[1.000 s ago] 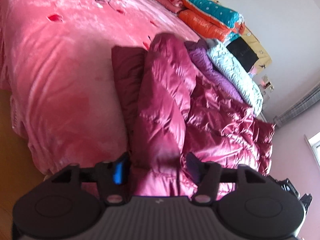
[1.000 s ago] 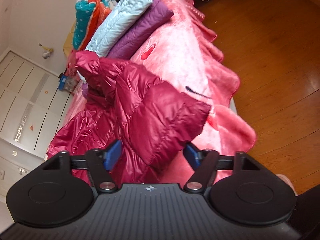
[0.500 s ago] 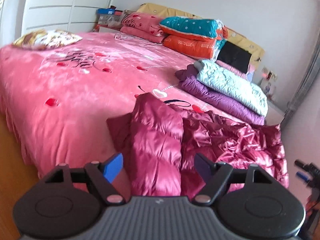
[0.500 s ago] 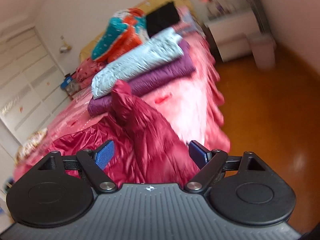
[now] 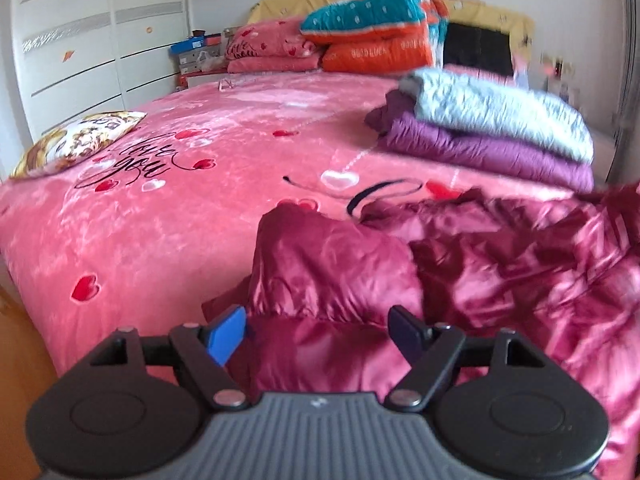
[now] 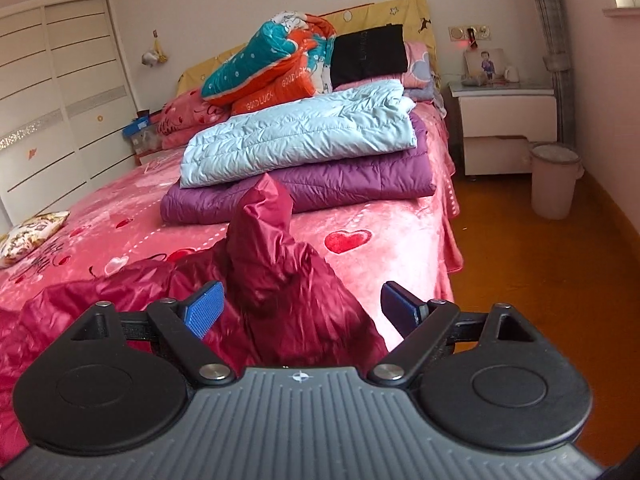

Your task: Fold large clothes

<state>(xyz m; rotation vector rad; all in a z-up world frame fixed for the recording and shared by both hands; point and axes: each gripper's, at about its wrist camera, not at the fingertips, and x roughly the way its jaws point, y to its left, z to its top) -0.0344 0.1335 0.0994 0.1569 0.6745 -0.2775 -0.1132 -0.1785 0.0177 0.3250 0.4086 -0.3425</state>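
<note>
1. Pink and heart-printed, the bedspread [image 5: 168, 216] covered a wide bed that filled most of the room, with white wardrobe doors [image 5: 92, 44] beyond its far side and an orange wooden floor [image 6: 532, 280] along the other.
2. Against the bed's headboard sat a teal and orange quilt [image 6: 276, 68], with pink pillows [image 5: 268, 46] beside it.
3. Nearer on the bed, a pale blue padded coat [image 6: 304, 136] lay folded on top of a purple padded coat [image 6: 340, 188].
4. By the bed's head stood a white nightstand [image 6: 504, 120], and a pink bin [image 6: 554, 184] sat on the floor next to it.
5. A crimson down jacket [image 5: 500, 264] lay rumpled at the bed's near edge, one sleeve folded over the body and part of it bunched up in a peak [image 6: 264, 216].
6. The left gripper [image 5: 316, 330] hovered over the jacket with its jaws having just spread apart, released, the blue pads [image 5: 226, 334] clear of the fabric seen between them.
7. The right gripper [image 6: 302, 308] was likewise let go and spread wide, having just opened further, with the jacket's peak rising between the pads but not pinched.
</note>
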